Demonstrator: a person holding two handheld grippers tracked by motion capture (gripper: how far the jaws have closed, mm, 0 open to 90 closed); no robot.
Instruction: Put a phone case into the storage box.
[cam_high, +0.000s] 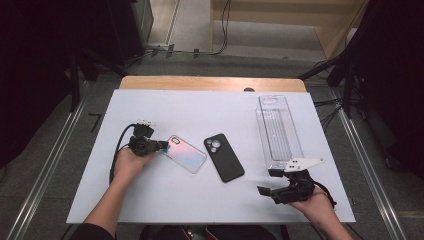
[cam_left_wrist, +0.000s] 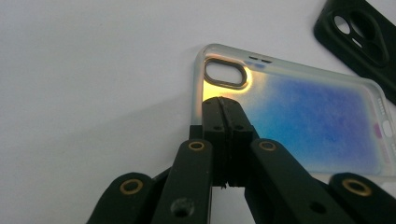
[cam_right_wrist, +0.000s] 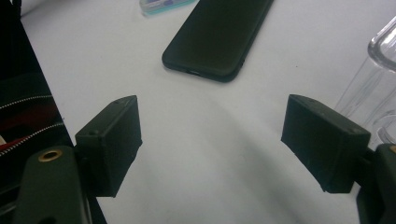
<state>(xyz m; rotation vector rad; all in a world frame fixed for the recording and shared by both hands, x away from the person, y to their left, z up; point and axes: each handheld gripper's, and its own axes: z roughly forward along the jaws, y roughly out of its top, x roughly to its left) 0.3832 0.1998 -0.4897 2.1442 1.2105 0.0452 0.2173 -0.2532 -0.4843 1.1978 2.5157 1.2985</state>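
The left gripper, jaws pressed together, is touching the iridescent phone case near its camera cutout; the right gripper is hovering spread wide near the black phone case.

We see a white table with a wooden strip along its far edge. Off the table, black cables trail over the grey floor beyond it, and a metal rail runs along the floor beside it.
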